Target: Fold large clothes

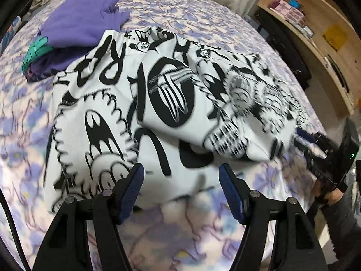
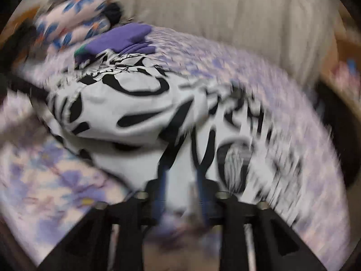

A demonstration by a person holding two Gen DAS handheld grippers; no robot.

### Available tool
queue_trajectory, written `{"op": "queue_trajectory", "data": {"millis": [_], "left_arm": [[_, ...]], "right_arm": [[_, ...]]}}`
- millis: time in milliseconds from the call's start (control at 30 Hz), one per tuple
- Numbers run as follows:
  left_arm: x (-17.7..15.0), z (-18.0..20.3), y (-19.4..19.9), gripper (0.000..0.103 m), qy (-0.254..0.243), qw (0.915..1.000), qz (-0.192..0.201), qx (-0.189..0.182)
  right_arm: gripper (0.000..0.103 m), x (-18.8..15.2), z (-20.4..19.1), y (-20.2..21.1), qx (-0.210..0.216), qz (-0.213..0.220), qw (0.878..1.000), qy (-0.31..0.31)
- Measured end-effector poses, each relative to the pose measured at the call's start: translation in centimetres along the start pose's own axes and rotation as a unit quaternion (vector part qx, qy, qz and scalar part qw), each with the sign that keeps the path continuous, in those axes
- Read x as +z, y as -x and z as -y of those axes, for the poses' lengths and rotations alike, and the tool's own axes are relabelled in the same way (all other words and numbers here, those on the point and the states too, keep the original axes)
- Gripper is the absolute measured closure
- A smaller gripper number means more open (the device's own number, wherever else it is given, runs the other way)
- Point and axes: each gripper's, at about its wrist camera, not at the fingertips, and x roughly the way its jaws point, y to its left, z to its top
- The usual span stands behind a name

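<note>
Left gripper (image 1: 181,176) open, empty, over white printed garment (image 1: 135,103) on bedspread (image 1: 203,22). Right gripper (image 2: 181,180) part open, grip unclear through blur. Purple garment (image 1: 83,20) behind.

Print on the white garment (image 1: 140,103) stays unreadable.

Motion-blurred view along the right gripper (image 2: 181,194), jaws apparently parted over the near edge of a white black-printed garment (image 2: 140,110) lying on a floral bedsheet (image 2: 52,180), purple clothing (image 2: 121,38) behind.
</note>
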Motion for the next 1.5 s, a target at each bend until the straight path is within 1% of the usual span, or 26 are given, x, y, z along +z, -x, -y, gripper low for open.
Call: {"op": "queue_trajectory", "data": {"millis": [67, 100, 167, 233, 400, 433, 467, 533, 567, 633, 667, 767, 800, 833, 867, 900, 933, 967, 1000, 1067, 1133, 1200, 1233, 1333, 1433, 1500], "left_arm": [[-0.5, 0.0, 0.7, 0.035, 0.001, 0.9999, 0.004, -0.014], [-0.6, 0.0, 0.8, 0.032, 0.003, 0.9998, 0.003, -0.019], [-0.3, -0.4, 1.0, 0.031, 0.019, 0.9993, -0.002, -0.033], [-0.7, -0.8, 1.1, 0.031, 0.033, 0.9979, -0.002, -0.056], [1.0, -1.6, 0.4, 0.031, 0.055, 0.9945, 0.008, -0.089], [1.3, -1.8, 0.3, 0.031, 0.059, 0.9936, 0.011, -0.095], [1.7, -1.9, 0.1, 0.031, 0.063, 0.9929, 0.014, -0.100], [2.5, -2.2, -0.8, 0.030, 0.068, 0.9917, 0.015, -0.109], [2.9, -2.4, -1.4, 0.030, 0.071, 0.9917, 0.013, -0.106], [3.6, -2.7, -3.1, 0.029, 0.077, 0.9922, 0.004, -0.098], [4.0, -2.9, -3.9, 0.029, 0.081, 0.9923, -0.003, -0.094], [5.1, -3.2, -6.4, 0.029, 0.095, 0.9917, -0.011, -0.086], [5.4, -3.2, -6.7, 0.030, 0.097, 0.9915, -0.008, -0.086], [5.7, -3.2, -6.9, 0.030, 0.100, 0.9913, -0.001, -0.085], [6.0, -3.0, -6.9, 0.033, 0.104, 0.9911, 0.008, -0.083], [6.2, -2.9, -7.0, 0.051, 0.108, 0.9908, 0.016, -0.080], [6.4, -2.6, -6.8, 0.063, 0.111, 0.9906, 0.029, -0.074], [6.4, -2.3, -6.6, 0.083, 0.113, 0.9907, 0.038, -0.065], [6.4, -1.9, -6.5, 0.090, 0.114, 0.9909, 0.041, -0.059], [5.9, -0.6, -6.1, 0.092, 0.105, 0.9912, 0.060, -0.054], [5.1, 1.2, -6.2, 0.093, 0.080, 0.9934, 0.075, -0.033], [4.0, 2.4, -6.7, 0.095, 0.057, 0.9955, 0.076, -0.002], [3.3, 2.8, -7.2, 0.095, 0.051, 0.9959, 0.074, 0.013], [2.0, 3.0, -8.3, 0.095, 0.056, 0.9958, 0.067, 0.027], [1.6, 3.2, -7.9, 0.091, 0.053, 0.9953, 0.071, 0.039], [1.5, 3.5, -7.2, 0.078, 0.051, 0.9948, 0.070, 0.054]], "right_arm": [[0.040, -1.1, 0.0, 0.6, 0.023, 0.001, 0.999, -0.043], [0.040, -1.1, 0.3, 0.8, 0.048, -0.001, 0.996, -0.072], [0.040, -0.9, 0.5, 1.0, 0.090, -0.005, 0.989, -0.122], [0.039, -0.3, 1.6, 0.2, 0.154, -0.007, 0.971, -0.184], [0.037, 1.4, 2.6, -2.2, 0.237, -0.013, 0.932, -0.275], [0.037, 1.6, 2.7, -2.7, 0.249, -0.015, 0.925, -0.287], [0.037, 1.9, 3.0, -3.7, 0.264, -0.019, 0.915, -0.306], [0.037, 2.2, 3.2, -5.2, 0.279, -0.029, 0.901, -0.331], [0.037, 2.3, 3.3, -5.7, 0.281, -0.032, 0.898, -0.337], [0.037, 2.7, 3.4, -7.3, 0.295, -0.041, 0.886, -0.357], [0.037, 2.9, 3.4, -7.6, 0.298, -0.038, 0.883, -0.359], [0.037, 4.2, 3.1, -8.1, 0.284, -0.029, 0.896, -0.341], [0.048, 4.9, 2.9, -8.0, 0.272, -0.025, 0.904, -0.328], [0.062, 5.9, 2.5, -7.9, 0.253, -0.027, 0.919, -0.300], [0.096, 6.9, 2.3, -7.7, 0.234, -0.028, 0.933, -0.273], [0.099, 7.7, 2.1, -7.4, 0.219, -0.022, 0.942, -0.254], [0.099, 8.3, 2.1, -6.8, 0.205, -0.011, 0.949, -0.238], [0.099, 9.0, 2.1, -5.9, 0.191, 0.006, 0.956, -0.222], [0.099, 9.7, 2.4, -4.8, 0.181, 0.027, 0.961, -0.210], [0.099, 10.2, 2.9, -3.4, 0.164, 0.054, 0.965, -0.199], [0.099, 9.6, 3.5, -3.4, 0.139, 0.057, 0.971, -0.188], [0.099, 8.4, 3.8, -5.0, 0.107, 0.028, 0.977, -0.183], [0.099, 7.2, 3.9, -6.3, 0.088, 0.001, 0.980, -0.181], [0.094, 4.1, 3.6, -8.6, 0.072, -0.045, 0.977, -0.195], [0.086, 3.2, 3.0, -7.4, 0.045, -0.033, 0.980, -0.191], [0.076, 3.2, 2.4, -6.6, 0.025, -0.034, 0.982, -0.182]]}}
